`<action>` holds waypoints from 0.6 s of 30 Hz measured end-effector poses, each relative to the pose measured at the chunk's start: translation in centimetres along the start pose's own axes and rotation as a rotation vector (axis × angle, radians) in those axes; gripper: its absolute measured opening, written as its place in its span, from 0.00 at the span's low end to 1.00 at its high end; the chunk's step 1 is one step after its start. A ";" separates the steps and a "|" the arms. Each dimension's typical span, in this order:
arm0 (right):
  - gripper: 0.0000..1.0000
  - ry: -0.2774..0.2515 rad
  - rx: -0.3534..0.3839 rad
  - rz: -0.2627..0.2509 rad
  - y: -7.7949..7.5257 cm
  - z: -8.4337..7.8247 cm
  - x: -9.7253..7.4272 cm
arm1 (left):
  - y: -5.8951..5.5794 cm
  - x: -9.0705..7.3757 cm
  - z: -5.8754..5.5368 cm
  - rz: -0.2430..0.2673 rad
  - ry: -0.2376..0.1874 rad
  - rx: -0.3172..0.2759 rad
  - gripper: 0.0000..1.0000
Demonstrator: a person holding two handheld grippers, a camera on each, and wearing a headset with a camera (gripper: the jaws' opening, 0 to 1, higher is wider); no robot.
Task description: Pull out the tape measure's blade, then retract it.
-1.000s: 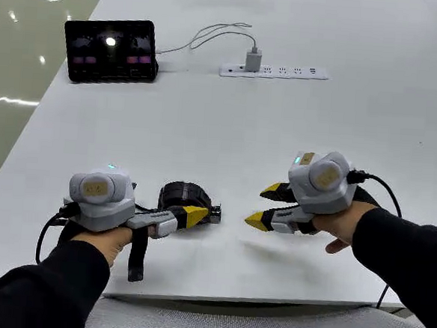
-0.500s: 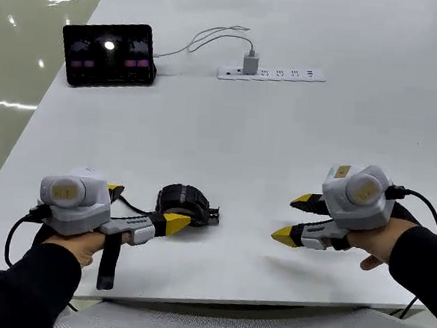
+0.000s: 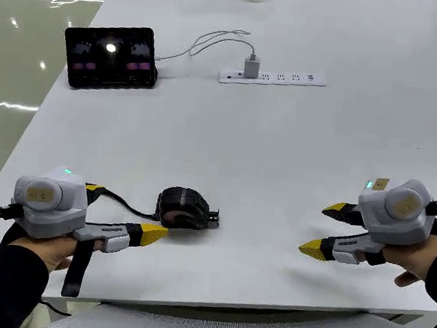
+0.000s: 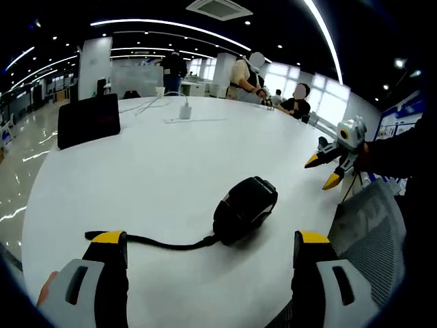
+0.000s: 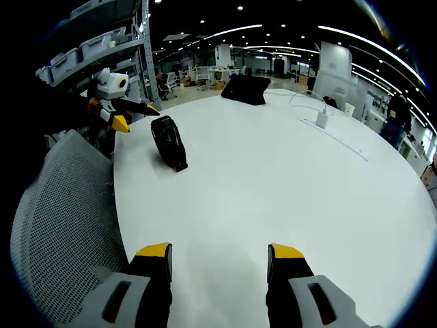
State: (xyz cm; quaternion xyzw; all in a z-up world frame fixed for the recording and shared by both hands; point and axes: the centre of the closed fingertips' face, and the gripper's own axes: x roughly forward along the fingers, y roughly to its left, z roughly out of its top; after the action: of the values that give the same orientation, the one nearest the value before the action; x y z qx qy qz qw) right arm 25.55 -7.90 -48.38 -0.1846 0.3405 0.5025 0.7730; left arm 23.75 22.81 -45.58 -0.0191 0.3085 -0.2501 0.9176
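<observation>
The white table (image 3: pixel 279 153) carries a dark tablet (image 3: pixel 111 57) at the far left and a white power strip (image 3: pixel 273 78) beside it, with a charger plugged in. The left tool (image 3: pixel 123 211) and the right tool (image 3: pixel 320 230) hover near the front edge, well apart, both with jaws wide and holding nothing. The black tape measure (image 3: pixel 183 207) lies on the table just in front of the left tool's tips. Its thin strap (image 4: pixel 164 242) reaches toward one jaw.
</observation>
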 end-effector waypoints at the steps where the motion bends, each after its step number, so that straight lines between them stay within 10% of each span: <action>1: 0.55 0.001 0.001 0.000 -0.1 -0.2 -0.2 | 0.1 -0.2 0.0 -0.002 0.001 -0.002 0.99; 18: 0.73 0.014 0.040 -0.074 -2.9 -3.9 -4.2 | 1.9 -2.6 -1.9 0.022 0.068 0.065 0.99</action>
State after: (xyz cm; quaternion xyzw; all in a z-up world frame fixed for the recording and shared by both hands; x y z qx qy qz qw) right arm 25.69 -14.32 -48.28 -0.1852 0.3489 0.4651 0.7922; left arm 21.74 25.87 -46.03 0.0228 0.3314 -0.2503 0.9094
